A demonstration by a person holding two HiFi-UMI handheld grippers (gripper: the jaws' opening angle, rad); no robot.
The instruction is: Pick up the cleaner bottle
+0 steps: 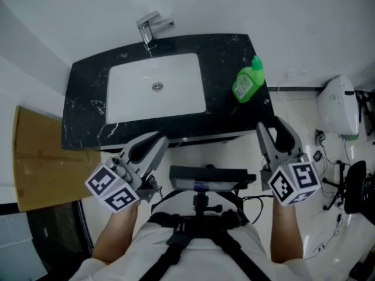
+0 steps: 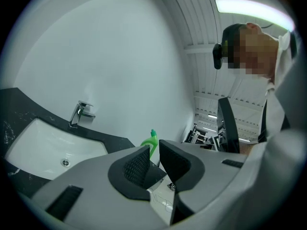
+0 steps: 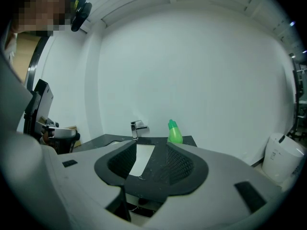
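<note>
The green cleaner bottle (image 1: 249, 82) stands upright near the right end of the black marble counter (image 1: 88, 113), beside the sink. It also shows far off in the left gripper view as a green bottle (image 2: 150, 144) and in the right gripper view as a green bottle (image 3: 174, 133). My right gripper (image 1: 275, 134) hangs in front of the counter's right end, short of the bottle, open with nothing between its pads (image 3: 180, 164). My left gripper (image 1: 145, 150) is held before the counter's front edge, left of centre, jaws a narrow gap apart and empty.
A white basin (image 1: 155, 86) is sunk into the counter, with a chrome tap (image 1: 151, 28) behind it. Flat cardboard (image 1: 41, 157) leans at the left. A white bin (image 1: 338, 107) and cables lie on the floor at the right. A chest-mounted device (image 1: 206, 177) sits between the grippers.
</note>
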